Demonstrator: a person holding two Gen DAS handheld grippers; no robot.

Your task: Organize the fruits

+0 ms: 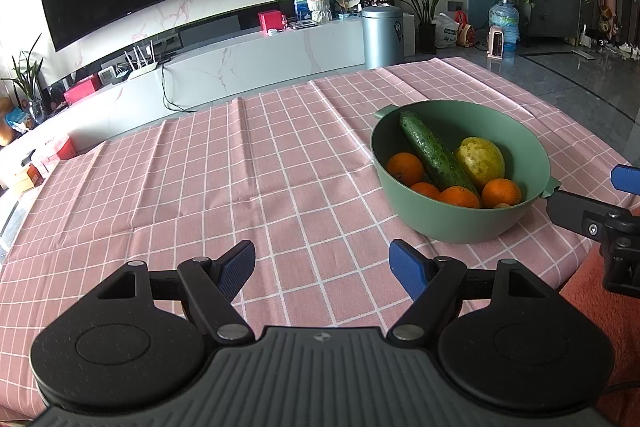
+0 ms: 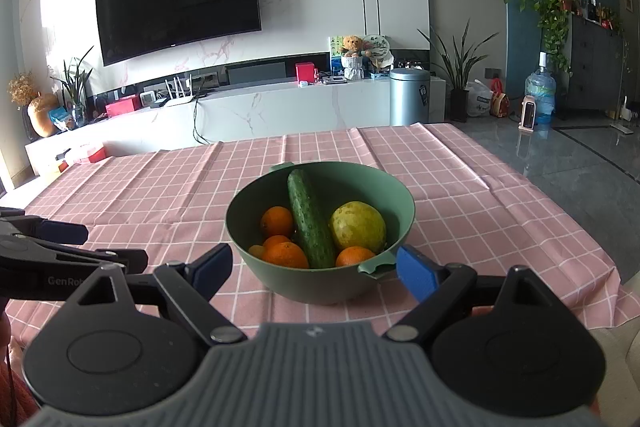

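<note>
With all the fruit (image 2: 357, 229) lying in the green bowl (image 2: 256, 269), both the left gripper (image 1: 322, 269) and the right gripper (image 2: 314, 269) hang empty with fingers apart, which fits either sorting about to start or just finished.

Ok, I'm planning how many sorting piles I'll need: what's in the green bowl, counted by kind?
Oranges: 4 in view
Cucumber: 1
Yellow-green round fruit: 1
Small yellowish piece at the rim, kind unclear: 1
Total: 7 in the green bowl; more may lie hidden underneath.
</note>
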